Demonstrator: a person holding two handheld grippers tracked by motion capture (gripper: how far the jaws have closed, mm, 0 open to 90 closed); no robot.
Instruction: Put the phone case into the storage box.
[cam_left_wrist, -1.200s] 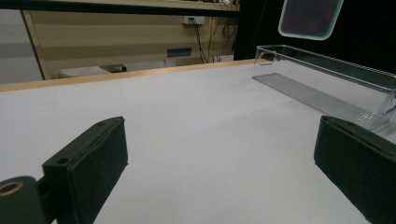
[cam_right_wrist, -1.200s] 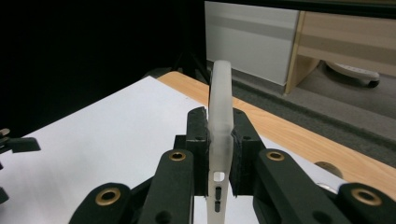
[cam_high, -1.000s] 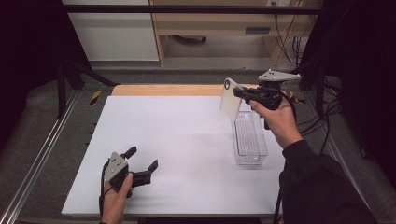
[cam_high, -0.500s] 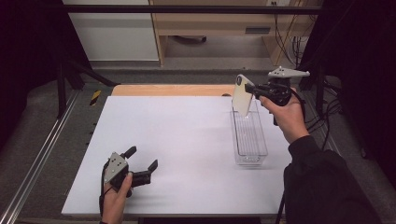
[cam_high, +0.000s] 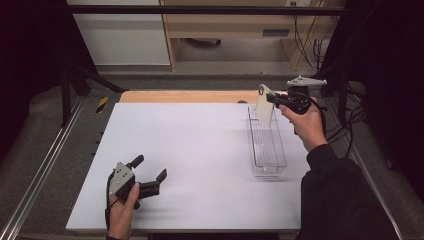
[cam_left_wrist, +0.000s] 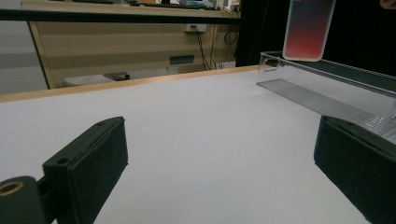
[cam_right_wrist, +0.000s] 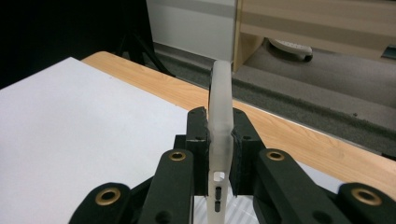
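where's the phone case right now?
In the high view the phone case is at the table's far right, clamped upright in the right hand-held gripper and held in the air just above the far end of the clear tray.

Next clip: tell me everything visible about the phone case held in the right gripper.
The phone case is a thin, translucent whitish shell with rounded corners; the left gripper view shows a red-to-dark face. Small slots pierce its edge. The right gripper is shut on that edge, holding it upright, apparently above the far end of the clear tray.
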